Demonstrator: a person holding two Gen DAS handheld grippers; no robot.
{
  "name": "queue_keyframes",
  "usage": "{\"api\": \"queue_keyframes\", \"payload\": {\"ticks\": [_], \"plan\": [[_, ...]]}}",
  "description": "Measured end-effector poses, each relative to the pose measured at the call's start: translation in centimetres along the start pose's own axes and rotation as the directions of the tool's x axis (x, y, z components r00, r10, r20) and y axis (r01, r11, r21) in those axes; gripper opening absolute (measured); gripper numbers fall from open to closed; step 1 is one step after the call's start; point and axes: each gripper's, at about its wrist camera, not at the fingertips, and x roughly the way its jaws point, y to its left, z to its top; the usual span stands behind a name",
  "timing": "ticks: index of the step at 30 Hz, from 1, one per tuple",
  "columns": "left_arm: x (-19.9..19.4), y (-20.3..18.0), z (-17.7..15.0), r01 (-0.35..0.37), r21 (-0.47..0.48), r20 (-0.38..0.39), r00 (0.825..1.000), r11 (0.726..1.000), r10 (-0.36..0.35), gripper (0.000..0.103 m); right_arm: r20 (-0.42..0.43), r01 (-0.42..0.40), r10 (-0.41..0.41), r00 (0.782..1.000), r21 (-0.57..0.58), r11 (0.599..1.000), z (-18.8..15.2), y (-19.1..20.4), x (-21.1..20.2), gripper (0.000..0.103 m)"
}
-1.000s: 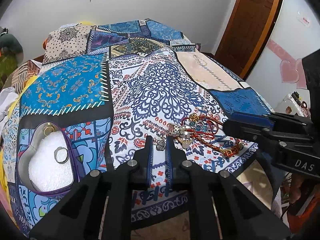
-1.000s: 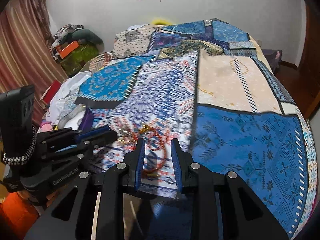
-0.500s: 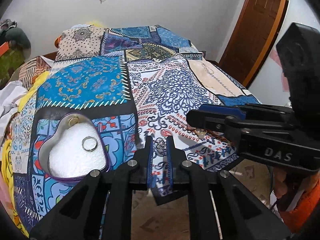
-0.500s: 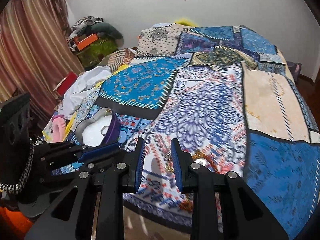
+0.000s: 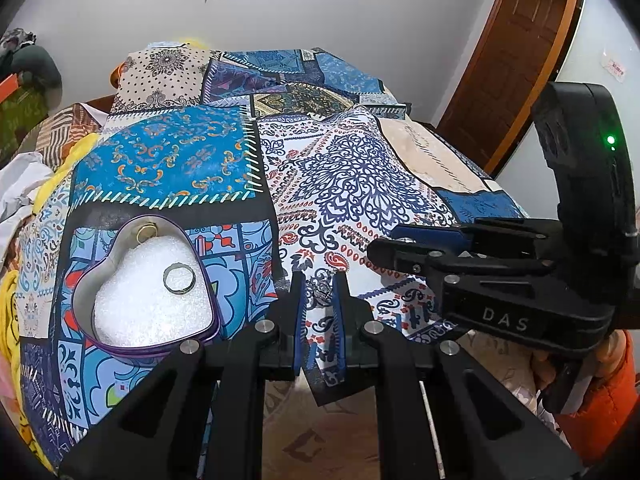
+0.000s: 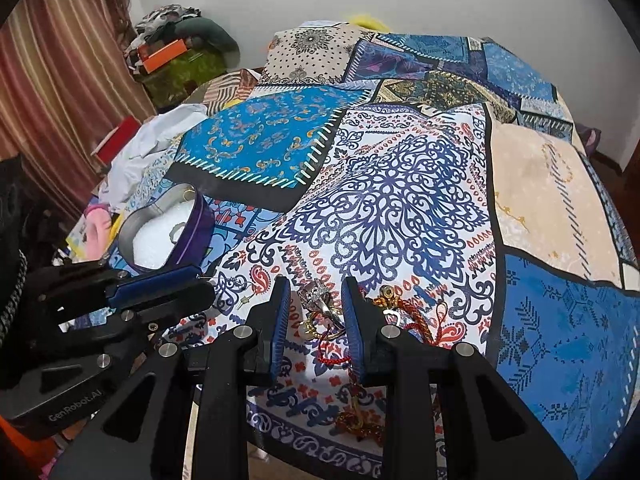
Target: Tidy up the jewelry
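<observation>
patchwork bedspread (image 5: pixel 168 160), left tool (image 5: pixel 319 294) still pinching silver earring (image 5: pixel 321 289), now nearer heart tin (image 5: pixel 120 240), right tool (image 6: pixel 316 312) spread

One heart-shaped tin (image 5: pixel 120 276), two rings (image 5: pixel 179 278) inside, two grippers (image 5: pixel 319 292).

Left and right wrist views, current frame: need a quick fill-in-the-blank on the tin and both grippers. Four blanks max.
1. The tin on the bedspread is shaped like a ___.
2. A ring lies in it on white ___.
3. The left gripper is ___ on a small silver trinket.
4. The right gripper has its jaws ___ around an ornate silver ring.

Missing words: heart; foam; shut; open
</observation>
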Motion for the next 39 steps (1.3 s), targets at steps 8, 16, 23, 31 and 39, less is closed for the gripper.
{"api": "queue_keyframes", "payload": {"ticks": [8, 16, 23, 31, 39], "plan": [[-1.1, -0.1, 0.4, -0.009, 0.003, 0.021, 1.0, 1.0, 0.009, 0.011, 0.046, 0.002, -0.003, 0.999, 0.025, 1.0, 0.1, -0.3, -0.8, 0.014], [-3.2, -0.9, 1.0, -0.017, 0.017, 0.068, 0.998, 1.0, 0.016, 0.011, 0.138, -0.006, 0.003, 0.99, 0.021, 1.0, 1.0, 0.7, -4.0, 0.014], [-5.8, -0.8, 1.6, -0.034, 0.019, 0.127, 0.991, 0.999, 0.031, 0.011, 0.204, -0.01, 0.008, 0.979, 0.008, 1.0, 1.9, 2.0, -6.3, 0.014], [-8.9, 0.2, 1.8, -0.071, 0.008, 0.191, 0.979, 0.997, 0.068, 0.011, 0.256, -0.029, 0.033, 0.966, -0.02, 0.999, 2.6, 4.0, -7.7, 0.014], [-10.9, 2.3, 1.4, -0.107, -0.025, 0.225, 0.968, 0.994, 0.11, 0.011, 0.277, -0.069, 0.083, 0.957, -0.06, 0.996, 3.4, 6.5, -7.8, 0.014]]}}
